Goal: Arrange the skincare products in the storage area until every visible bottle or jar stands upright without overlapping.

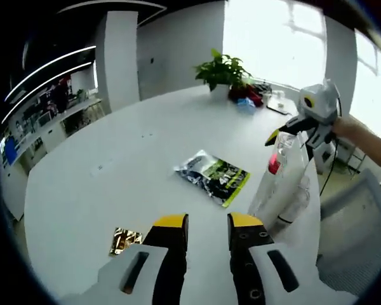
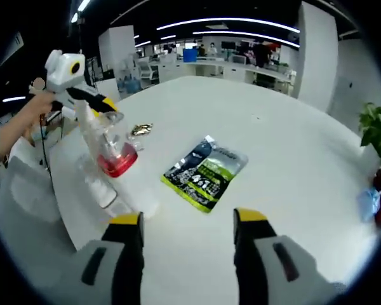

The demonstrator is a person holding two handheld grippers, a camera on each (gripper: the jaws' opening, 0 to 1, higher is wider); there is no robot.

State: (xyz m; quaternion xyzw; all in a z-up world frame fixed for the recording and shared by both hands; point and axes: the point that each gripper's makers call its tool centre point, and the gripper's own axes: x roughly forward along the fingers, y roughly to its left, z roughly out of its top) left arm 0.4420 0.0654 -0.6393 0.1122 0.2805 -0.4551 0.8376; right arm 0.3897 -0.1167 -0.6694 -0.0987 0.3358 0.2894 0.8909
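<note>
In the left gripper view, the left gripper (image 1: 207, 222) rises from the bottom with its yellow-tipped black jaws parted by a narrow gap and nothing between them. Just left of them a small crinkled gold foil packet (image 1: 126, 240) lies flat on the round white table (image 1: 114, 146). Farther out, near the middle, lies a flat green, black and silver sachet (image 1: 213, 176). To the right, at the table's edge, stands a clear plastic bag (image 1: 286, 184) of skincare items, with a white bottle and something red inside. The right gripper (image 1: 274, 135), held by a hand (image 1: 349, 127), shows at the bag's top; contact cannot be told. In its own view its jaws spread wide and empty. A potted green plant (image 1: 222, 70) stands at the far edge.
</note>
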